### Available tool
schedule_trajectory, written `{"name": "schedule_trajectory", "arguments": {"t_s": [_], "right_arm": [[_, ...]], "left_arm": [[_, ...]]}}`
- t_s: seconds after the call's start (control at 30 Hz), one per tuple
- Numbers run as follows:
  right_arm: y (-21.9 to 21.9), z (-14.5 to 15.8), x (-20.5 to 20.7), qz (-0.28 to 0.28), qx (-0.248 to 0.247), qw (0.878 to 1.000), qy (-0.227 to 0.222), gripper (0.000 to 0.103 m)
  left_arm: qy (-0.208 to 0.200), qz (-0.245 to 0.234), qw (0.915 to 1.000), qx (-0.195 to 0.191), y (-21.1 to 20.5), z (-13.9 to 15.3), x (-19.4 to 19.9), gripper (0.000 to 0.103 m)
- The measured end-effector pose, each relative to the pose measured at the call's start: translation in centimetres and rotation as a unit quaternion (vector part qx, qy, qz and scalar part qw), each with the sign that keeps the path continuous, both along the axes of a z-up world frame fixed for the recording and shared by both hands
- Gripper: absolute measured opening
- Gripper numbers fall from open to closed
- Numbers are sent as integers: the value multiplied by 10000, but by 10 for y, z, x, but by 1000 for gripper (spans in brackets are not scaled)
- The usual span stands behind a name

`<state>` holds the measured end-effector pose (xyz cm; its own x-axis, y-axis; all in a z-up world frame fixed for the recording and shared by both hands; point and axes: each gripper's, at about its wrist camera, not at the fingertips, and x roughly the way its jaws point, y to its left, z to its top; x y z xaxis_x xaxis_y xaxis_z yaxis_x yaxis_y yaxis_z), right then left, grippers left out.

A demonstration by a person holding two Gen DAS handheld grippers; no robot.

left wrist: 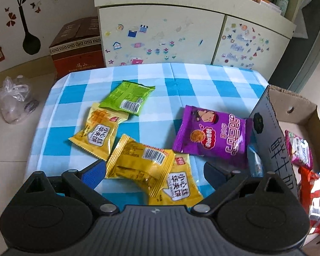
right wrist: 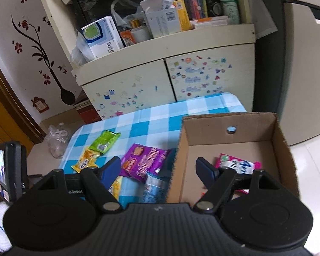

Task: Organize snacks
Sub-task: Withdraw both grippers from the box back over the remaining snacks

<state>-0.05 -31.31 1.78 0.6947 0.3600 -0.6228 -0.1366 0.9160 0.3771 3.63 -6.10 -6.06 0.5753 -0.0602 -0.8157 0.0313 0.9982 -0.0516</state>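
Snack packets lie on a blue-checked tablecloth [left wrist: 155, 81]. My left gripper [left wrist: 153, 170] is open, its fingers on either side of a yellow packet [left wrist: 138, 162] that lies on a second yellow packet [left wrist: 179, 185]. A third yellow packet [left wrist: 98, 132], a green packet [left wrist: 128, 98] and a purple packet [left wrist: 213, 134] lie beyond. My right gripper [right wrist: 160, 170] is open and empty, hovering over the left wall of the cardboard box [right wrist: 230, 149]. The box holds a pink packet [right wrist: 239, 164]; red and pink packets [left wrist: 315, 192] also show in the left wrist view. A light blue packet [right wrist: 153, 185] lies beside the box.
A stickered cream cabinet [right wrist: 170, 81] stands behind the table, its shelf crowded with boxes. A red carton [left wrist: 76, 49] and a clear plastic bag [left wrist: 15, 102] sit on the floor at the left. A phone on a stand [right wrist: 8, 170] is at the far left.
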Motion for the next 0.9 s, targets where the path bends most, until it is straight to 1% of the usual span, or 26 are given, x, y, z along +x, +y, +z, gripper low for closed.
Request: {"name": "schedule_trajectory", "arguments": {"t_s": [0.13,0.23,0.37,0.47,0.5,0.57,0.63,0.73,0.9], "right_arm": [[11,-5,14,-1,202,9998,3,70],[19,-9,25,43,262,9996,-14,69],[34,-16,44,209,200,9996,51,69],[46,-21,57,354,219,9991,77,69],[51,-24,63,407,225,9989,96,69],[59,-29,71,519,159,9984,123,69],[68,-34,79,624,48,9979,152,69],[74,-45,92,633,16,9976,275,69],[83,-60,108,664,-27,9968,440,70]], "left_arm": [[-73,-23,9999,-129,-3,-5,7,100],[-13,-127,9997,-191,-6,-10,11,100],[173,28,9997,-155,-2,-21,15,100],[299,132,9994,82,-2,-32,18,100],[347,171,9992,101,-1,-35,19,100],[436,253,9987,50,2,-41,20,102],[430,309,9986,35,4,-44,20,103],[449,361,9983,54,6,-44,17,103],[675,538,9963,17,18,-42,12,103]]}}
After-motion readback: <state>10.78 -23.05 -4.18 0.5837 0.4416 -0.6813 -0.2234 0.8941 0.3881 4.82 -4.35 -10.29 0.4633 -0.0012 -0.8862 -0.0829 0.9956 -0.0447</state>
